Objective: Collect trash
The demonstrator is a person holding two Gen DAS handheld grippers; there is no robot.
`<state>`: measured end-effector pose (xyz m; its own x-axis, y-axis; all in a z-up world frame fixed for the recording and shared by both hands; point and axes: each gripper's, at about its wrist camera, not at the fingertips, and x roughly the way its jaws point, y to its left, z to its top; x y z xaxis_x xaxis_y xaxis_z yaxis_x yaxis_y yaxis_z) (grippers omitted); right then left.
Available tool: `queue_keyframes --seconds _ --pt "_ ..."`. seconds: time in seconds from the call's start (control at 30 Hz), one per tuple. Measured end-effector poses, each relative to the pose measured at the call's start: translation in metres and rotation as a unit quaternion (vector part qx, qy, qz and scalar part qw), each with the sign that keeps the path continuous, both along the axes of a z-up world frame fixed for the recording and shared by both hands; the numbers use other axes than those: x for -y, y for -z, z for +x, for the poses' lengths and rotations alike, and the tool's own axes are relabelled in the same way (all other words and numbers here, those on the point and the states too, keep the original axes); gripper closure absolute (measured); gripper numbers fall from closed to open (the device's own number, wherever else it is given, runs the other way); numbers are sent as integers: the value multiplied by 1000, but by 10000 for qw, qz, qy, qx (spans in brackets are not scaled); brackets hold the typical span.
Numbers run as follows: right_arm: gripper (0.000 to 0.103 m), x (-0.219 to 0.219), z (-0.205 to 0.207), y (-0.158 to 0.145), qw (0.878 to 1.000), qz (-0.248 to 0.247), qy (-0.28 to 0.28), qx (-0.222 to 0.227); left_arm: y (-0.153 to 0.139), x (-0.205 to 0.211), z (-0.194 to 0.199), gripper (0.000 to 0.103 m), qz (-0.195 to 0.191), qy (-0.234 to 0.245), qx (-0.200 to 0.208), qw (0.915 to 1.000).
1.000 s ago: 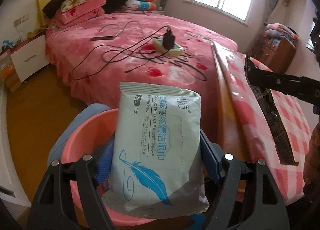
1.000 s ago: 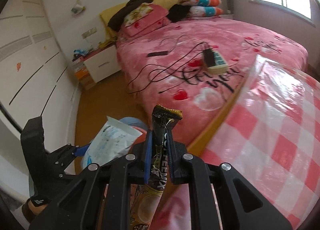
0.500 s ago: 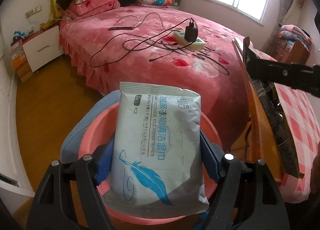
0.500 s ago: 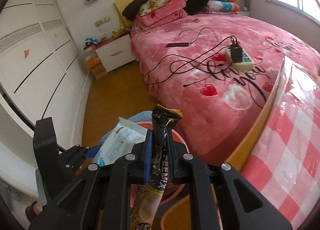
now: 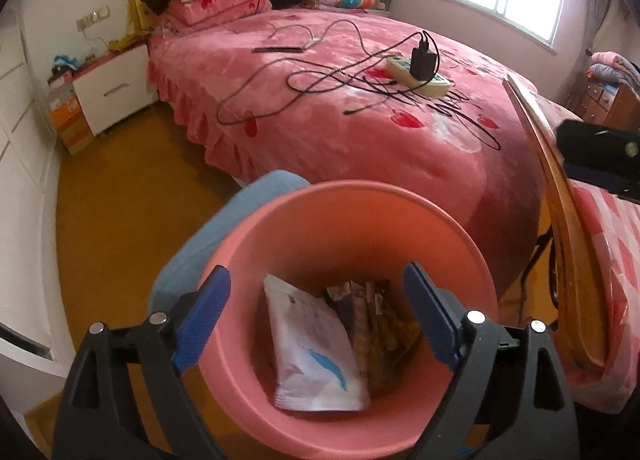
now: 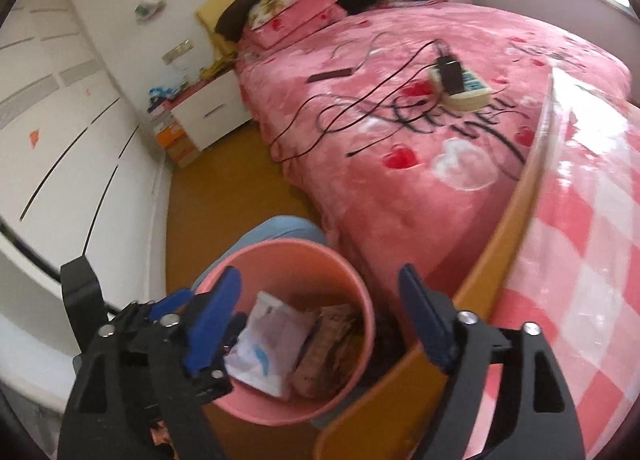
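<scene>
A pink bin (image 5: 344, 211) stands on the floor by the bed; it also shows in the right wrist view (image 6: 288, 256). Inside lie a white wipes pack (image 5: 312, 344) and several brown snack wrappers (image 5: 372, 320); the pack (image 6: 268, 344) and wrappers (image 6: 328, 344) show in the right wrist view too. My left gripper (image 5: 316, 320) is open and empty right above the bin. My right gripper (image 6: 320, 320) is open and empty above the bin's right side, beside the left gripper's fingers (image 6: 212, 324).
A pink bed (image 5: 360, 99) with cables, a phone and a power strip (image 5: 420, 75) lies beyond the bin. A table with a checked pink cloth (image 6: 580, 260) and wooden edge (image 6: 492, 260) is at the right. A white nightstand (image 5: 112, 95) stands by the wall. A blue cushion (image 5: 224, 227) lies behind the bin.
Both grippers have opened. The wipes pack dropped from the left gripper and the coffee stick from the right gripper into the bin. Both grippers sit lower and nearer the bin.
</scene>
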<state>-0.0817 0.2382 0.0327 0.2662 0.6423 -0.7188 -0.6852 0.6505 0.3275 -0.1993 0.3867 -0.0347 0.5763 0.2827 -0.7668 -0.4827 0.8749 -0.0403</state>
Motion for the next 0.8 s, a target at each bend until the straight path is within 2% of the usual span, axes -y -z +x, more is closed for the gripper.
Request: queue_keyframes --seconds 0.1,0.37,0.63,0.8 --pt "14 13 1 -9 9992 -82 228 318 -5 3 2 13 53 37 51 10000" --pt "13 55 2 -24 9923 -295 701 982 -23 21 11 10 296 143 133 9994" --pt "11 101 3 -26 9855 -366 1165 1180 -47 58 25 7 532 501 322 9968" --pt "11 138 3 -28 9793 -358 1545 1255 -61 87 37 6 500 828 474 9942"
